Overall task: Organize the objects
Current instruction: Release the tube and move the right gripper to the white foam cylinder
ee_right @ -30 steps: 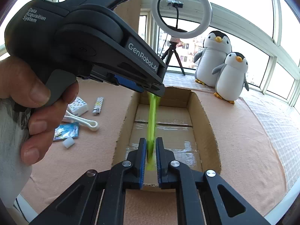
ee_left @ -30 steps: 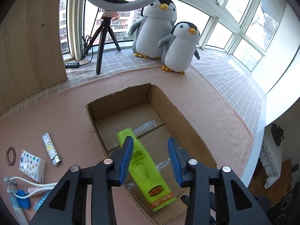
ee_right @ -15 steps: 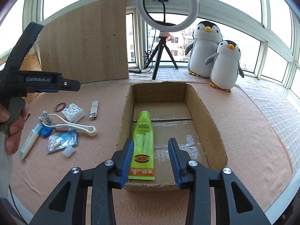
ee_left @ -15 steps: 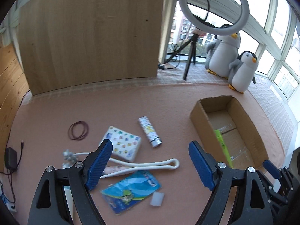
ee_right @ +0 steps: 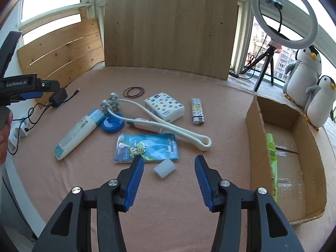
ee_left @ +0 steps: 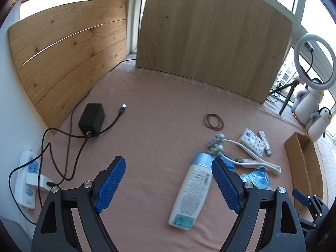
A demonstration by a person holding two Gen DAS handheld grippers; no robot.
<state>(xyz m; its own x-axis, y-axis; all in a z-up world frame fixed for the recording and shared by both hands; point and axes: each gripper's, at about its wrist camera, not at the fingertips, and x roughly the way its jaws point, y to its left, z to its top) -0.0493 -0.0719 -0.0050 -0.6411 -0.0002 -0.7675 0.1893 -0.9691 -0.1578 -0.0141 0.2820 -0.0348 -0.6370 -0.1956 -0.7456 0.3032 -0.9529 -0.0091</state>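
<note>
Both empty: left tongs (ee_left: 168,180) spread wide, right tongs (ee_right: 169,181) opening.

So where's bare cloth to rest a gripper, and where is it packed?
Bare: the near strip of pink cloth between the foam block and the cardboard box, and the far stretch between the rubber bands and the wooden board. Packed: around the white bottle, massager, blue packet.
</note>
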